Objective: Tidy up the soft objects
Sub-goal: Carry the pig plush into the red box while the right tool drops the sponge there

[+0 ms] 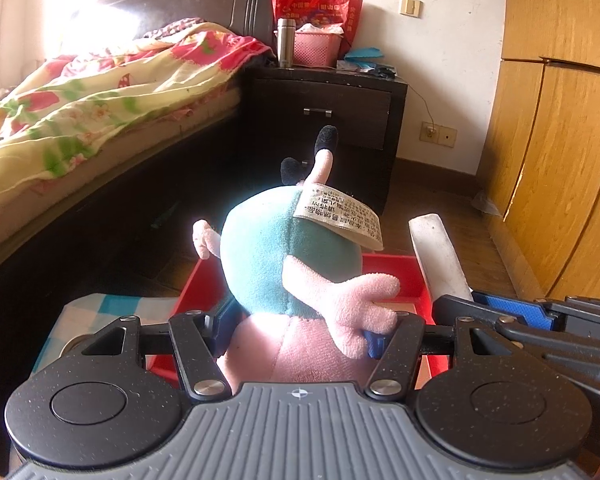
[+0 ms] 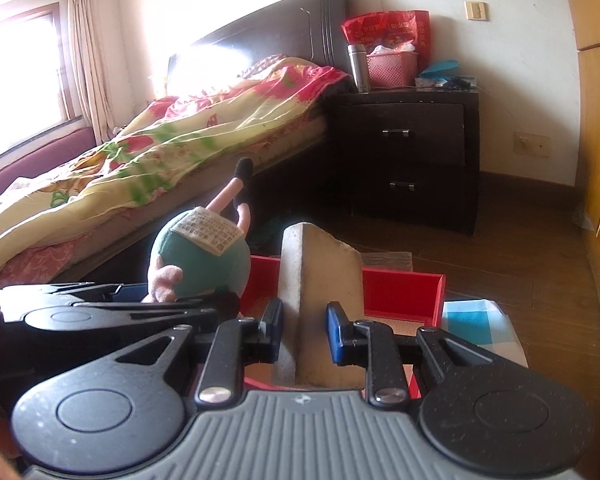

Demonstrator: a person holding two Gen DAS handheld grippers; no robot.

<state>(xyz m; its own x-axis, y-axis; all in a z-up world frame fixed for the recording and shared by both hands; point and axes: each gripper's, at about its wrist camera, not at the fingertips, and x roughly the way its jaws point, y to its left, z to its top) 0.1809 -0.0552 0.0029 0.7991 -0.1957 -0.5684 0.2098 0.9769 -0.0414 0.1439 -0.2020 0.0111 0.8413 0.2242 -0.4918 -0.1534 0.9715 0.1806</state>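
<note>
My left gripper (image 1: 296,330) is shut on a pink pig plush toy (image 1: 288,256) with a teal body and a paper tag. It holds the toy upside down, feet up, above a red box (image 1: 392,276). The toy also shows in the right wrist view (image 2: 204,264). My right gripper (image 2: 305,330) is shut on a grey-white foam block (image 2: 320,280), held upright over the red box (image 2: 404,292). In the left wrist view the block (image 1: 438,256) stands to the right of the toy. The two grippers are side by side.
A bed (image 2: 160,152) with a floral quilt lies at the left. A dark nightstand (image 2: 408,156) with a pink basket, a steel flask and a red bag stands behind. A wooden wardrobe (image 1: 560,140) is at the right. A blue checked cloth (image 2: 476,324) lies under the box.
</note>
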